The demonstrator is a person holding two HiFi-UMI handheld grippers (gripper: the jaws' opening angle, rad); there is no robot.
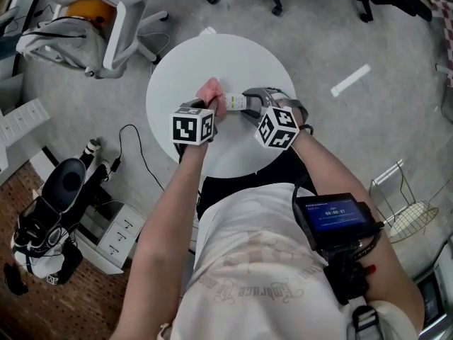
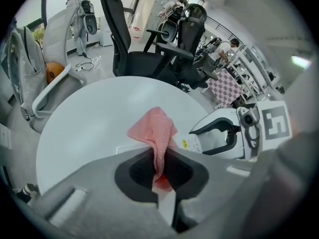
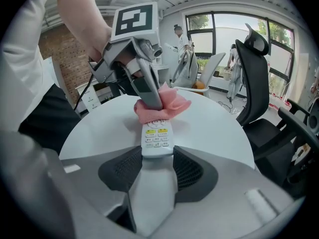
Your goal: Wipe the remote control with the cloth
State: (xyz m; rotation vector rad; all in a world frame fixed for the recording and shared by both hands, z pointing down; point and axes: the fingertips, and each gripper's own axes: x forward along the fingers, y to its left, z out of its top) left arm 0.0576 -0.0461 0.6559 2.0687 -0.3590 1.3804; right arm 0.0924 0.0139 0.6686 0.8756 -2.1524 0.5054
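Seen from your head camera, a round white desk (image 1: 170, 62) fills the upper centre of the frame. Your two hand-held grippers meet over its middle.

Your left gripper (image 1: 210, 110), at centre left, has its jaws pressed together on a pink textured cloth (image 1: 211, 89). In the left gripper view the cloth runs up from between the jaws at lower centre and bunches into a loose fold above them.

Your right gripper (image 1: 249, 103), at centre right, pinches a white rectangular remote control (image 1: 234, 102) by its near end. In the right gripper view the jaws sit against both long sides of the remote at centre frame, and its yellow and pale buttons face up. The cloth lies over the far end of the remote, and the left gripper's jaws bear down on it there.

A black office chair (image 2: 134, 39) stands beyond the desk in the upper part of the left gripper view. A black device with a blue screen (image 1: 333, 218) sits by your right forearm at the lower right of the head view.
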